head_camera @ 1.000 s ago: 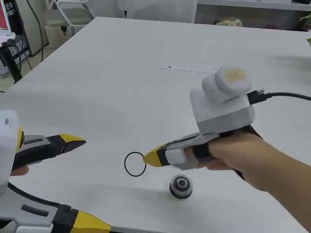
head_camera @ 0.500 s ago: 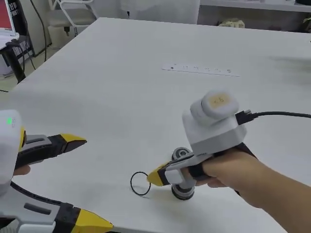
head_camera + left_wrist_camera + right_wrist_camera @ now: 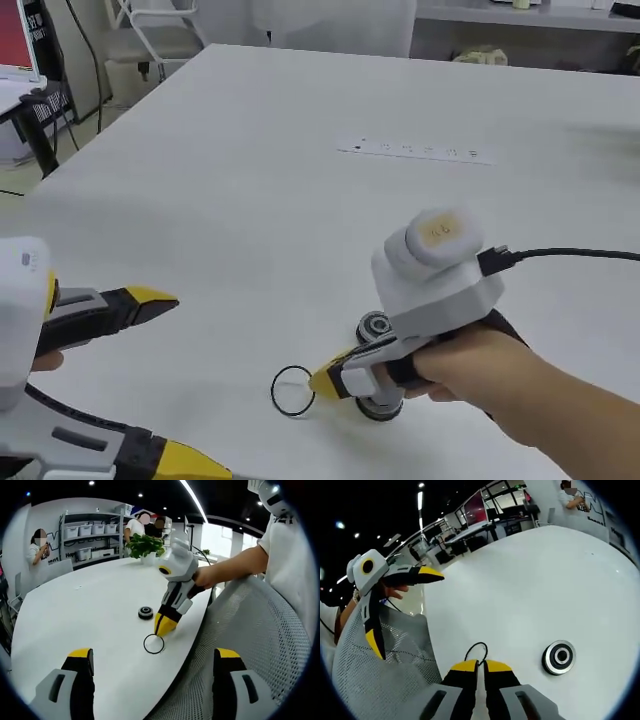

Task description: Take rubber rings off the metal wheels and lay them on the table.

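The right gripper (image 3: 480,666), white-bodied with black jaws and yellow tips, is held in a hand (image 3: 470,365) low over the near part of the wide white table (image 3: 250,180). Its jaws are seen pressed together, and the edge of a thin black rubber ring (image 3: 273,392) is pinched between the tips. The ring extends leftward from the tips and appears to lie flat on or just above the tabletop, close to the table's near edge. A black cable (image 3: 570,255) is led away to the right from the gripper's body.

Just beneath and right of the jaws, a round silver metal wheel (image 3: 380,407) with a dark band at its rim is partly covered by the gripper. A second wheel (image 3: 375,325) of the same kind is seen just beyond it, on the far side of the gripper. In the right gripper view, one such wheel is seen on the table to the right of the closed tips, apart from them.

The left gripper (image 3: 170,380) is held at the near left, well apart from the ring, with its yellow-tipped jaws spread wide and nothing between them. In its own view, the grey mesh back of a chair (image 3: 250,630) is seen beside the table edge.

A flat white power strip (image 3: 415,150) is laid on the far part of the table.
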### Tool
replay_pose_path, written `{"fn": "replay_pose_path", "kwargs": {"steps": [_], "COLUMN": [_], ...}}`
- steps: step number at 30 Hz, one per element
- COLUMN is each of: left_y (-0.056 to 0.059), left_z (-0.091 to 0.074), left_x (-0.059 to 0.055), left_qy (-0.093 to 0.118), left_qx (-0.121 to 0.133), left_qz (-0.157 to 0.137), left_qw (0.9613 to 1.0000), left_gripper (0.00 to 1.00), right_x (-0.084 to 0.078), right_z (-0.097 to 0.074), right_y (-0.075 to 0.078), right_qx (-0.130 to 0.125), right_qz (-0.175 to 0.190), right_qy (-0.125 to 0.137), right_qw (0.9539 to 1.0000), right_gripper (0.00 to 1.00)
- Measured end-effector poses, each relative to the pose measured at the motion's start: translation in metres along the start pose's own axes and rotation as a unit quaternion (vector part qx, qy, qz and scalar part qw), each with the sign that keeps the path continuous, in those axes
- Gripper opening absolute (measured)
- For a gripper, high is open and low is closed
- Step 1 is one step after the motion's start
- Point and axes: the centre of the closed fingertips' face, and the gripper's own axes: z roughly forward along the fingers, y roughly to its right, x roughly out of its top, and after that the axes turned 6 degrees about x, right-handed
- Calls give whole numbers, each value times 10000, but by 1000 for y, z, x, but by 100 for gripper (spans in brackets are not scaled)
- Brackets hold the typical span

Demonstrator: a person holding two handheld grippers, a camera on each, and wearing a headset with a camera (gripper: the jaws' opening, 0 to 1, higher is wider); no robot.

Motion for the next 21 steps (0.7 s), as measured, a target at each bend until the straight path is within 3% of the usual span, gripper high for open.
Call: {"fn": "replay_pose_path", "kwargs": {"steps": [9, 16, 21], "left_y": [2, 2, 5], "left_z": [0, 0, 0], "left_x": [-2, -2, -2], "left_qy": [-70, -79, -123], "left_qx": [-14, -12, -60], "left_qz": [21, 45, 154], "left_qw": [10000, 10000, 9998], "left_gripper": [97, 96, 96], "right_x": [10, 42, 59], "right_z": [-13, -43, -65], "right_y": [3, 5, 5], "right_qx": [-217, -307, -443], "right_qz": [-349, -402, -549], "right_qy": [55, 784, 1122], "right_qw": [9991, 9956, 9912], "right_gripper": [8, 10, 16]}}
